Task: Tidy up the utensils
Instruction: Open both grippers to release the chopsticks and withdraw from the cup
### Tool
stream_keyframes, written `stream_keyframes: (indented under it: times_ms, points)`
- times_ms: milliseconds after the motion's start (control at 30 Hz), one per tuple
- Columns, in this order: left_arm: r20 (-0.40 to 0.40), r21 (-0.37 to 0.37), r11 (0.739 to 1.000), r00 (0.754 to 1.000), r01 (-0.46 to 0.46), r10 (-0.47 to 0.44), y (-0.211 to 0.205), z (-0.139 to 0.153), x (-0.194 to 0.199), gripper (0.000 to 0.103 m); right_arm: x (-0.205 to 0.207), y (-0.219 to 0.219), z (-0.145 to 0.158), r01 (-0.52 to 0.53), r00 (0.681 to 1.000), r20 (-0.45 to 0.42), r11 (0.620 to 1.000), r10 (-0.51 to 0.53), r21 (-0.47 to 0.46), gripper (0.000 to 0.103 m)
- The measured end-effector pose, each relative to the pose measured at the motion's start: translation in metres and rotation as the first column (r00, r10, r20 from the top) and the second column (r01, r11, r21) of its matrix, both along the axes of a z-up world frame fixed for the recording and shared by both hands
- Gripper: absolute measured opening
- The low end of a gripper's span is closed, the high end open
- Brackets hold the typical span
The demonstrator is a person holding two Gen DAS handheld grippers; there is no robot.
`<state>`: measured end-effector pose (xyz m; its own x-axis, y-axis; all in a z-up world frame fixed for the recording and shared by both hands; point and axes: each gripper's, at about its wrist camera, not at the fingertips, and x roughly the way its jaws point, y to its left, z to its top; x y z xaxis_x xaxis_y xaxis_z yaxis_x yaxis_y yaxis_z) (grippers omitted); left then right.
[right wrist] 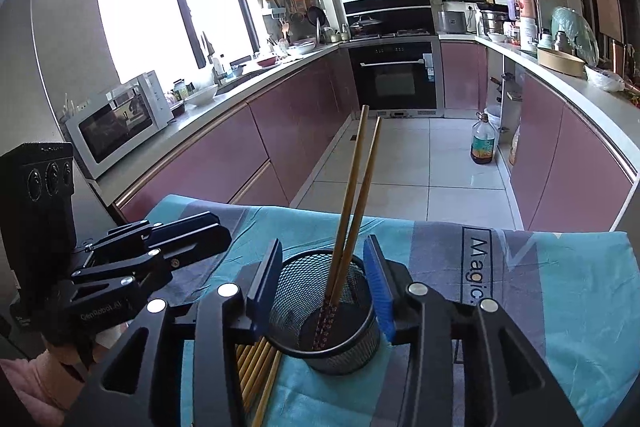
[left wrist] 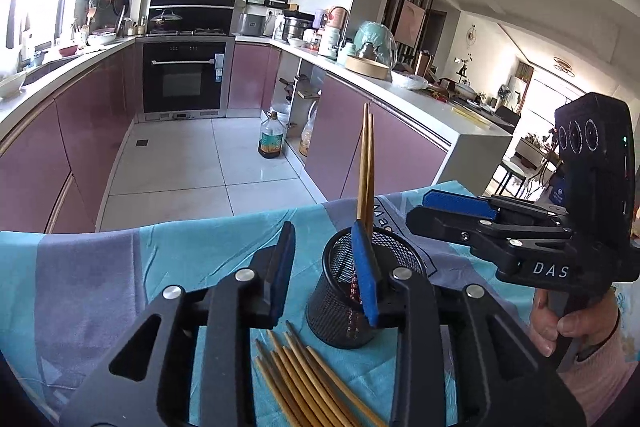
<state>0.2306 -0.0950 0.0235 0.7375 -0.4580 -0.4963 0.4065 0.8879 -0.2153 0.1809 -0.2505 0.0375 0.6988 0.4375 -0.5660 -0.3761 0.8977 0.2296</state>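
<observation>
A black mesh cup [right wrist: 332, 347] stands on a blue and grey cloth [right wrist: 540, 307]. Two wooden chopsticks [right wrist: 356, 187] lean upright inside it. My right gripper [right wrist: 323, 279] is open and hovers over the cup, with the two chopsticks between its blue pads and untouched. In the left wrist view the cup [left wrist: 340, 311] sits just ahead. My left gripper [left wrist: 325, 271] is open with nothing in it, its right pad in front of the cup. Several loose chopsticks [left wrist: 304, 379] lie on the cloth under it. The right gripper [left wrist: 420, 211] shows to the right of the cup.
The cloth-covered table ends just beyond the cup, with tiled kitchen floor [left wrist: 192, 163] past it. Pink cabinets [right wrist: 280, 131] line both sides, an oven stands at the back and an oil bottle [right wrist: 484, 143] is on the floor. A hand [left wrist: 568, 323] holds the right gripper's handle.
</observation>
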Motion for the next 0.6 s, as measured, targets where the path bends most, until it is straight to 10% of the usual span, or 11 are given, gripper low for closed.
stream_keyframes:
  times_ms: [300, 600]
  points:
    - [0.033, 0.046, 0.997, 0.997, -0.064, 0.063, 0.04, -0.01, -0.053, 0.049, -0.053, 0.018, -0.011, -0.108, 0.994, 0.009, 0.994, 0.108, -0.018, 0.049]
    - [-0.151, 0.147, 0.988, 0.987, -0.035, 0.058, 0.055, -0.08, -0.078, 0.05, -0.074, 0.04, -0.078, -0.127, 0.979, -0.168, 0.99, 0.114, -0.069, 0.049]
